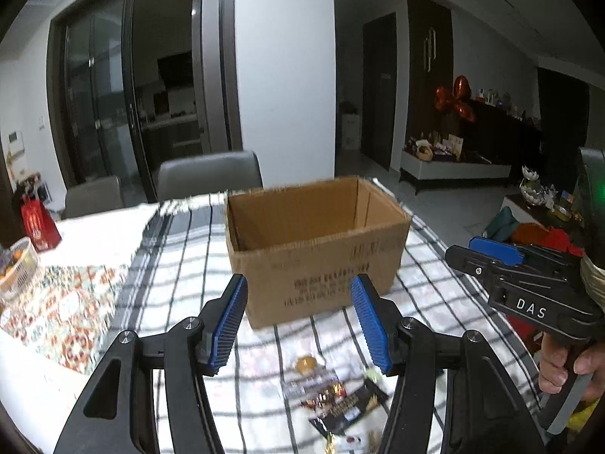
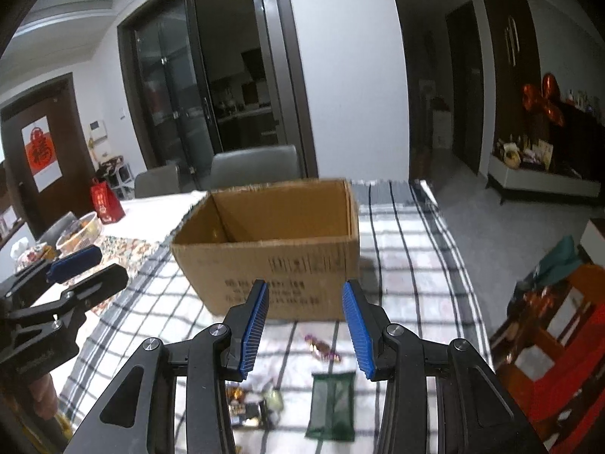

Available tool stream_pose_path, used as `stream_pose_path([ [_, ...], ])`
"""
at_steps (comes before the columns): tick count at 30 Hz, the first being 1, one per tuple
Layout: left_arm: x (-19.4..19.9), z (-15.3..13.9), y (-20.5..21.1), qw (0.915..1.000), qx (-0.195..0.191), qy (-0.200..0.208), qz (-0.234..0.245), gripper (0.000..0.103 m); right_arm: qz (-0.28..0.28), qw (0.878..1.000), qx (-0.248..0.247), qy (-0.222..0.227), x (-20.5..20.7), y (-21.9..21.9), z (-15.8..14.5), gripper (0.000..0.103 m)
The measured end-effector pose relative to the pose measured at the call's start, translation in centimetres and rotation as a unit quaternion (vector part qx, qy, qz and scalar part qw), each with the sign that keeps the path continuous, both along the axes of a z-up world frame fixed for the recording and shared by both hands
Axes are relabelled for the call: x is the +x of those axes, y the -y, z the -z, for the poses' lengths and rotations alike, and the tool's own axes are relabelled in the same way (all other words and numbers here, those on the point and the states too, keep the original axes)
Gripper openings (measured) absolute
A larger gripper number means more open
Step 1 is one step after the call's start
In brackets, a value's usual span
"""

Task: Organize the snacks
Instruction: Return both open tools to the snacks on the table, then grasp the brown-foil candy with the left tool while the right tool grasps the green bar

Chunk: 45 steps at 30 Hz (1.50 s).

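Observation:
An open, empty-looking cardboard box (image 1: 317, 242) stands on the checked tablecloth (image 1: 181, 265); it also shows in the right wrist view (image 2: 272, 242). My left gripper (image 1: 298, 325) is open and empty, held above the cloth in front of the box. Below it lie a black snack packet (image 1: 348, 405), wrapped candies (image 1: 325, 393) and a small round gold snack (image 1: 305, 364). My right gripper (image 2: 305, 327) is open and empty, in front of the box. Under it lie a green packet (image 2: 332, 405), a purple-wrapped candy (image 2: 321, 348) and a dark packet (image 2: 245, 408).
Two grey chairs (image 1: 208, 176) stand behind the table. A red gift bag (image 1: 39, 223) and a white basket of fruit (image 1: 17, 268) sit at the left on a patterned cloth (image 1: 64, 310). Red and green boxes (image 2: 559, 314) lie on the floor to the right.

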<state>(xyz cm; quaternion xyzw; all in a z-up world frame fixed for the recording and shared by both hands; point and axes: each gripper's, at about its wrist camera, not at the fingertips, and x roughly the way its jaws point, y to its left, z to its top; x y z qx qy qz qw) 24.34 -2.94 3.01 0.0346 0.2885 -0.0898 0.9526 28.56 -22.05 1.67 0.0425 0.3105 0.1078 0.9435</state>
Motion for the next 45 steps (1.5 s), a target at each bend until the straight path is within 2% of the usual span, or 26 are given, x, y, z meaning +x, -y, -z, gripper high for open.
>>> stream_pose_path([
  [11,-2.4,4.4,0.1,0.9991,0.001,-0.043,0.008,0.056,0.006,0.999,-0.001,-0.051,-2.5,0.1,4.9,0.042],
  [12,-2.6,4.9,0.1,0.9989,0.001,-0.047,0.009,0.056,0.007,0.998,0.0,-0.056,-2.7,0.2,5.3,0.043],
  [13,-2.7,5.2,0.1,0.9987,0.001,-0.05,0.01,0.056,0.008,0.998,0.001,-0.059,-2.8,0.3,5.5,0.05],
  [14,-2.7,5.6,0.0,0.9985,0.001,-0.053,0.01,0.056,0.009,0.998,0.003,-0.062,-3.1,0.4,5.9,0.053],
  [20,-3.1,7.9,0.0,0.9969,-0.002,-0.078,0.014,0.056,0.012,0.997,-0.003,-0.077,-3.7,0.4,7.9,0.053],
  [33,-1.5,12.5,0.2,0.9895,-0.01,-0.14,0.035,0.054,0.0,0.991,-0.017,-0.133,-2.9,0.0,12.2,0.053],
  [45,1.0,15.5,0.3,0.982,-0.031,-0.181,0.046,0.051,-0.006,0.987,-0.029,-0.158,-0.8,-0.2,14.3,0.053],
])
